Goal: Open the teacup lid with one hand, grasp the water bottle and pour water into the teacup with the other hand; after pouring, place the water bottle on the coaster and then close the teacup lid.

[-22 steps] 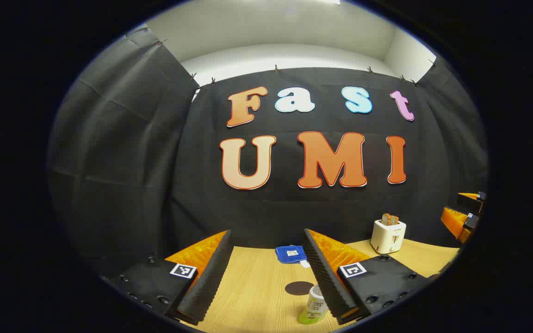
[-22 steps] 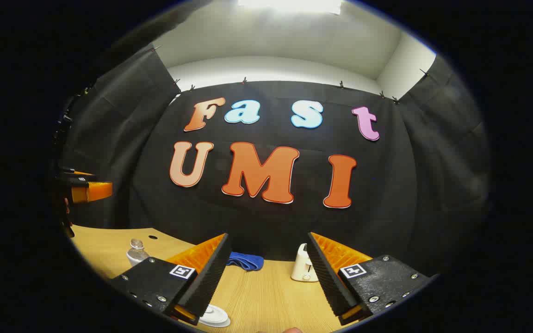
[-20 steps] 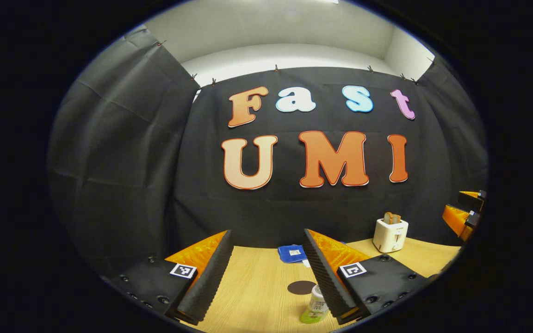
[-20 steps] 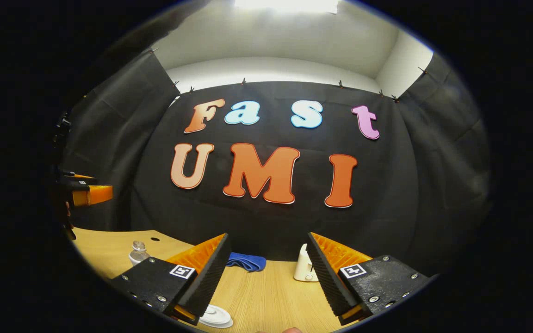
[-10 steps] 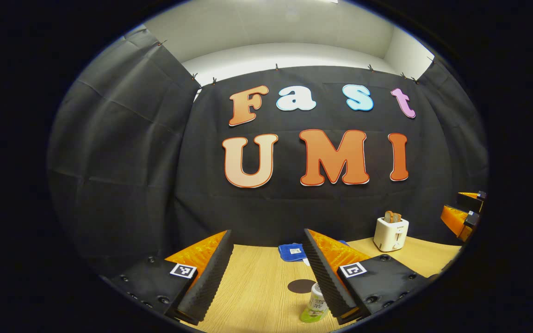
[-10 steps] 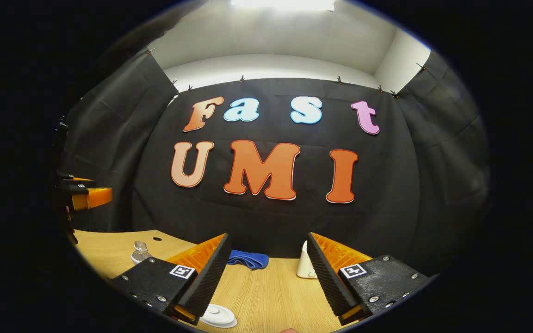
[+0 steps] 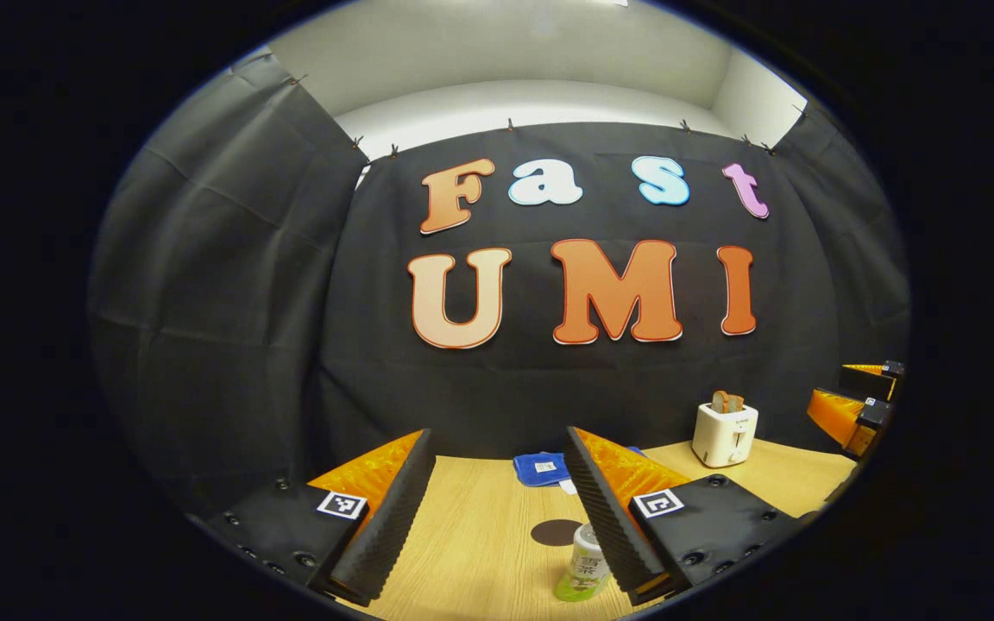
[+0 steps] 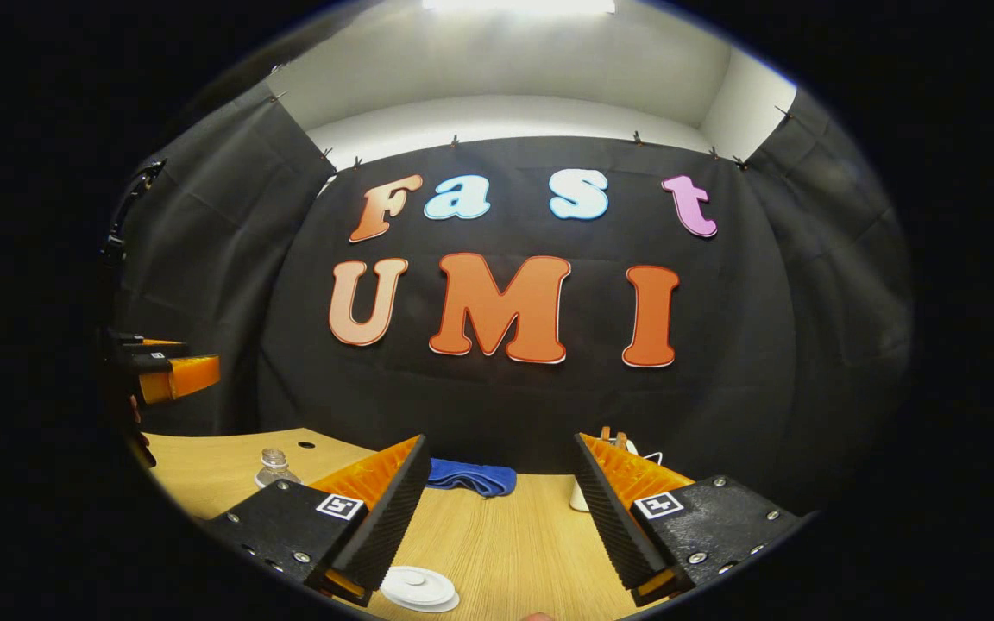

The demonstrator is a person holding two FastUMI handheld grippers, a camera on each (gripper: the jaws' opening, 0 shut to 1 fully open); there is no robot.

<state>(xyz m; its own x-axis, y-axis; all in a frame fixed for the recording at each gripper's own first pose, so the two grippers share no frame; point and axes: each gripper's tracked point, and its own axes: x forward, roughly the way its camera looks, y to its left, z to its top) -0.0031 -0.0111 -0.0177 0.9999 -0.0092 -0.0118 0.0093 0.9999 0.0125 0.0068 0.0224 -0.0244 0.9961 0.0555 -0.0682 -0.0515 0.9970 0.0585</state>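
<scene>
Above the pale wooden tabletop [image 7: 480,535] I held my left gripper [image 7: 497,509] level and spread wide, with nothing between its fingers [image 7: 380,526]. Just off the inner edge of its right-hand finger stood the small clear plastic water bottle with a green-printed label and pale cap [image 7: 581,565], upright on the wood, partly hidden by that finger; I could not tell whether the two touched. Just beyond the bottle lay the dark round flat coaster [image 7: 556,532], bare. Farther back, a folded blue cloth with a small white tag [image 7: 538,468] rested near the black cloth wall, and a white toaster with brown slices sticking up [image 7: 725,433] stood off to the right. At the far right edge my right gripper [image 7: 851,410] showed above the table. In the right gripper view that gripper [image 8: 497,509] was likewise wide open and empty, poised over the wood. A white round lid-like disc [image 8: 419,588] lay flat below it, close to the left-hand finger's tip; whether a teacup sat beneath it I could not tell. The bottle [image 8: 274,468] stood far to the left, the blue cloth [image 8: 473,476] at the back, and my left gripper [image 8: 165,375] hung above the table's left end.
</scene>
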